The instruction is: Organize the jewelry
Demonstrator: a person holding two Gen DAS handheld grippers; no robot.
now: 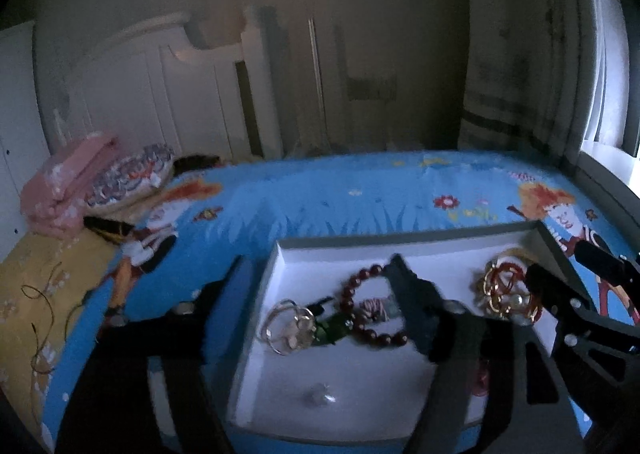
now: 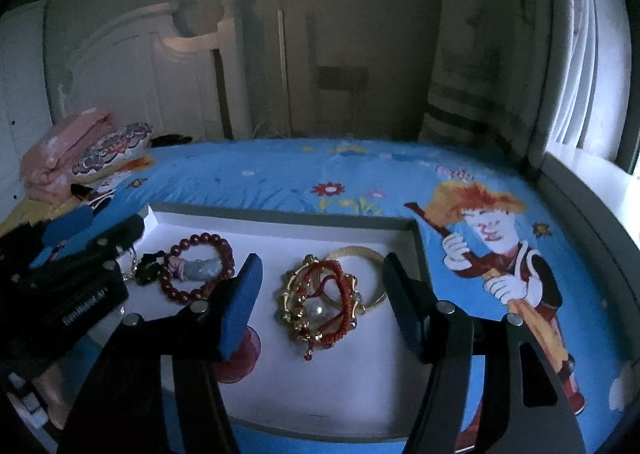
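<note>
A shallow white tray [image 1: 360, 386] [image 2: 320, 382] lies on the blue cartoon bedsheet and holds jewelry. On its left are a dark red bead bracelet [image 1: 352, 290] [image 2: 224, 250], silver rings [image 1: 286, 328] and a green charm [image 1: 332, 328]. On its right is a tangle of gold and red bangles with a pearl [image 1: 504, 290] [image 2: 320, 304]. My left gripper [image 1: 316, 282] is open, its right finger over the tray's middle. My right gripper [image 2: 320, 278] is open, its fingers either side of the gold and red tangle, just above it.
Folded pink and patterned cloths [image 1: 68, 182] [image 2: 76, 150] lie at the bed's far left by the white headboard. A curtain [image 2: 500, 54] and a bright window stand at the right. A small clear bead [image 1: 320, 398] lies near the tray's front. A red translucent disc [image 2: 240, 358] lies under my right gripper's left finger.
</note>
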